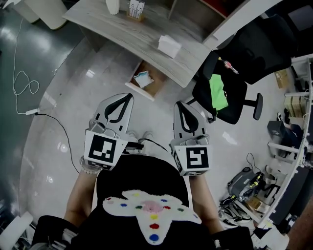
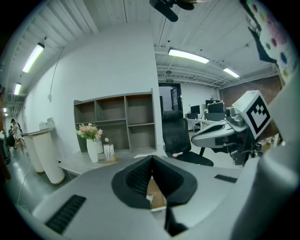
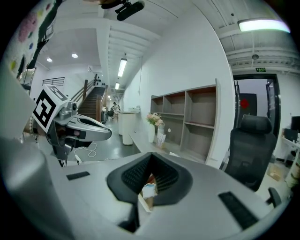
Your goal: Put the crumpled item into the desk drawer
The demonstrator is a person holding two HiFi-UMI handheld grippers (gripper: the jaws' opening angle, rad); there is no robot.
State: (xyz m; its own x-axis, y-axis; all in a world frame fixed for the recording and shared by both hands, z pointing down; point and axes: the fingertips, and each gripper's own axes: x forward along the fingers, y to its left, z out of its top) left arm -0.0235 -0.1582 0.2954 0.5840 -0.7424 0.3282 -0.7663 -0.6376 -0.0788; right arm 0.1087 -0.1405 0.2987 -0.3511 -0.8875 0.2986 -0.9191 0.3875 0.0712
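Note:
The crumpled item [image 1: 143,77], white with a bit of blue, lies inside the open wooden drawer [image 1: 151,87] that sticks out under the pale desk [image 1: 122,29]. My left gripper [image 1: 128,95] hangs just short of the drawer, a little below and left of it, jaws shut with nothing between them. My right gripper [image 1: 180,104] is level with it, farther right, also shut and empty. In the left gripper view the left gripper [image 2: 151,157] has its pads meeting, with the drawer [image 2: 158,196] beyond. In the right gripper view the right gripper [image 3: 151,164] frames the crumpled item [image 3: 149,190].
A black office chair [image 1: 230,83] with a green cloth [image 1: 216,90] on its seat stands right of the drawer. On the desk sit a white box [image 1: 169,46] and a vase [image 1: 112,6]. A cable [image 1: 24,88] trails over the floor at left. Cluttered equipment [image 1: 249,188] lies at lower right.

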